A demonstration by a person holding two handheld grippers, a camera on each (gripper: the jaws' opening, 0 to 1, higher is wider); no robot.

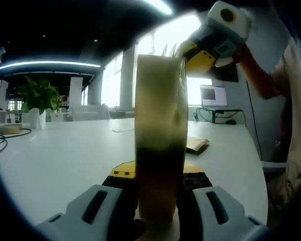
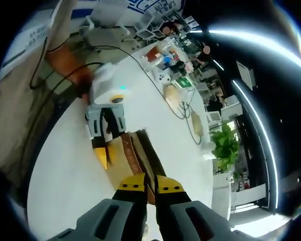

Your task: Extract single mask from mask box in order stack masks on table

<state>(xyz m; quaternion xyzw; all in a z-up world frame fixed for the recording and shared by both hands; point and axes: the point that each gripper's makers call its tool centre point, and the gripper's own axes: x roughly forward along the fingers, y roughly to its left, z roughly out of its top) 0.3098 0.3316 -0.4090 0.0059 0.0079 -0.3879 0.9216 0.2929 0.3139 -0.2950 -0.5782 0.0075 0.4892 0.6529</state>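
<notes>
Two grippers at one mask box (image 1: pixel 159 145), upright near the white table's (image 1: pixel 65 155) edge: left gripper (image 1: pixel 155 201) clamps its base, right gripper (image 2: pixel 149 187), jaws nearly closed, reaches its top; best pinch one mask only, pulling straight out.

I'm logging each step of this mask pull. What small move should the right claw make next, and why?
Probably draw the right claw straight up and away from the mask box. Its jaws look pinched shut at the box's top opening, while the left claw clamps the box upright on the table.
</notes>
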